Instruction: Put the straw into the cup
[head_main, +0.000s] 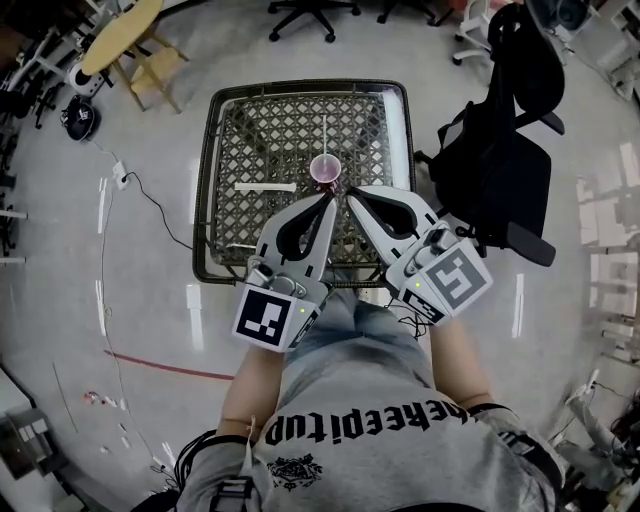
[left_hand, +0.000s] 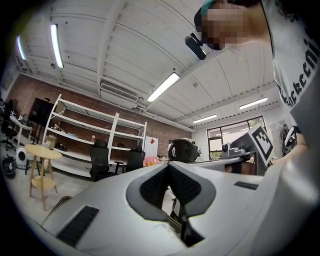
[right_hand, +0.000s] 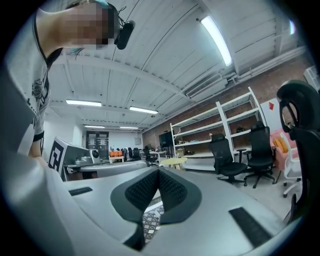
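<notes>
In the head view a pink cup (head_main: 324, 170) stands on the lattice-top table (head_main: 225, 170), near its middle. A thin white straw (head_main: 324, 135) rises out of the cup. My left gripper (head_main: 331, 199) and right gripper (head_main: 351, 194) are held side by side just in front of the cup, their tips close to it but not touching. Both are shut with nothing between the jaws. The left gripper view shows the left gripper (left_hand: 169, 166) tilted up at the room with its pads meeting. The right gripper (right_hand: 159, 171) looks the same in its own view. Neither gripper view shows the cup.
A long white strip (head_main: 265, 187) lies on the table left of the cup. A black office chair (head_main: 500, 150) with a bag stands close to the table's right side. A cable (head_main: 140, 190) runs over the floor at the left. A round wooden table (head_main: 120, 35) stands far left.
</notes>
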